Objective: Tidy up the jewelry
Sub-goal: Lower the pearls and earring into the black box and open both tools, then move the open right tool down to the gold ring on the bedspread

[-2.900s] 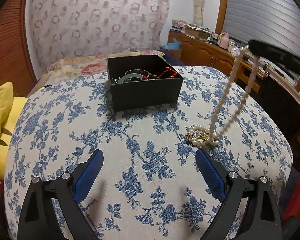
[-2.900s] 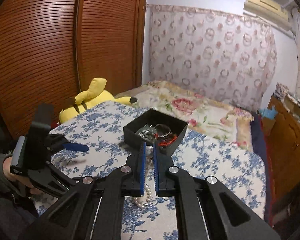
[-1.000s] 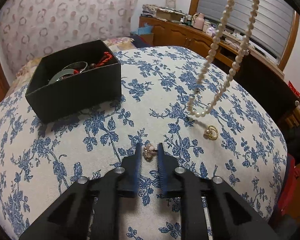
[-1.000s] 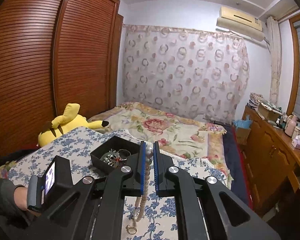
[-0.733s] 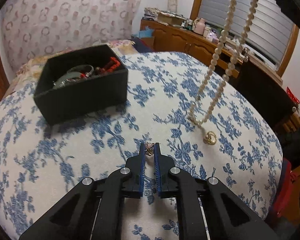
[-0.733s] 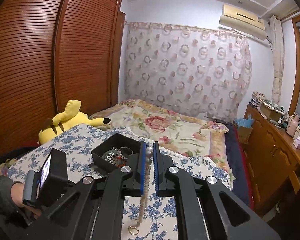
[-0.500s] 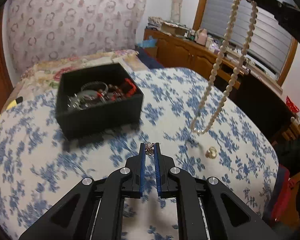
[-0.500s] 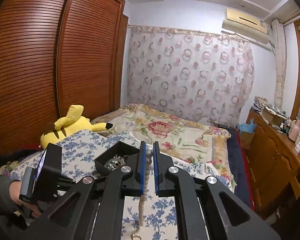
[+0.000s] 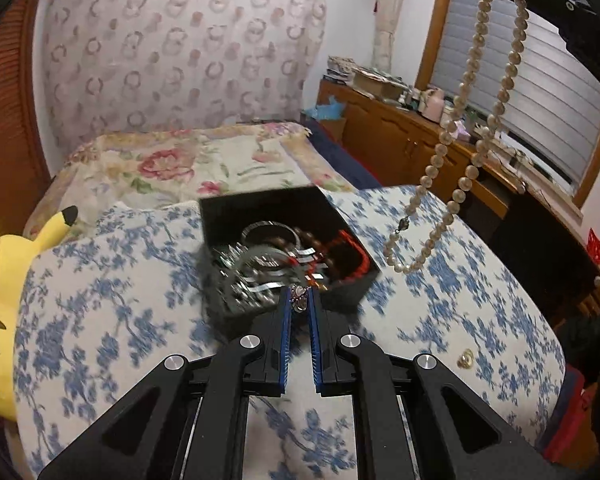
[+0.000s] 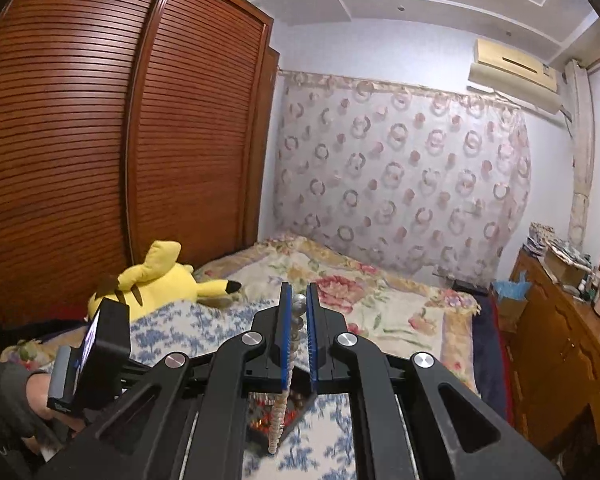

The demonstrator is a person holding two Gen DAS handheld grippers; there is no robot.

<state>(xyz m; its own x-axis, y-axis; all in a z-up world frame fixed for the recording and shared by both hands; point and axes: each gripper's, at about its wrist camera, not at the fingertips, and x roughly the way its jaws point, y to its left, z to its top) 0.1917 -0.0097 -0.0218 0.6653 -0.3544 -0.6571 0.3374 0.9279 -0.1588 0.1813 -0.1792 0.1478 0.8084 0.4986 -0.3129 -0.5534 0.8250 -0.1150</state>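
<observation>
Jewelry box (image 9: 284, 240), black and open, sits on the blue-flowered surface (image 9: 100, 320), just past my left hand-held gripper (image 9: 299, 304), whose pads pinch a small earring (image 9: 300, 298) at its near rim. Further right, my right hand-held gripper (image 10: 299, 312) clamps a pearl necklace (image 9: 466, 128) dangling beside the box; a gold ring (image 9: 465, 358) lies on the cloth.

— What is the surface covered with?
— A blue-flowered cloth (image 9: 108, 320) is spread over it.
— What is set on it?
— A black box (image 9: 260, 208) of jewelry and a gold ring (image 9: 466, 358), well apart.
</observation>
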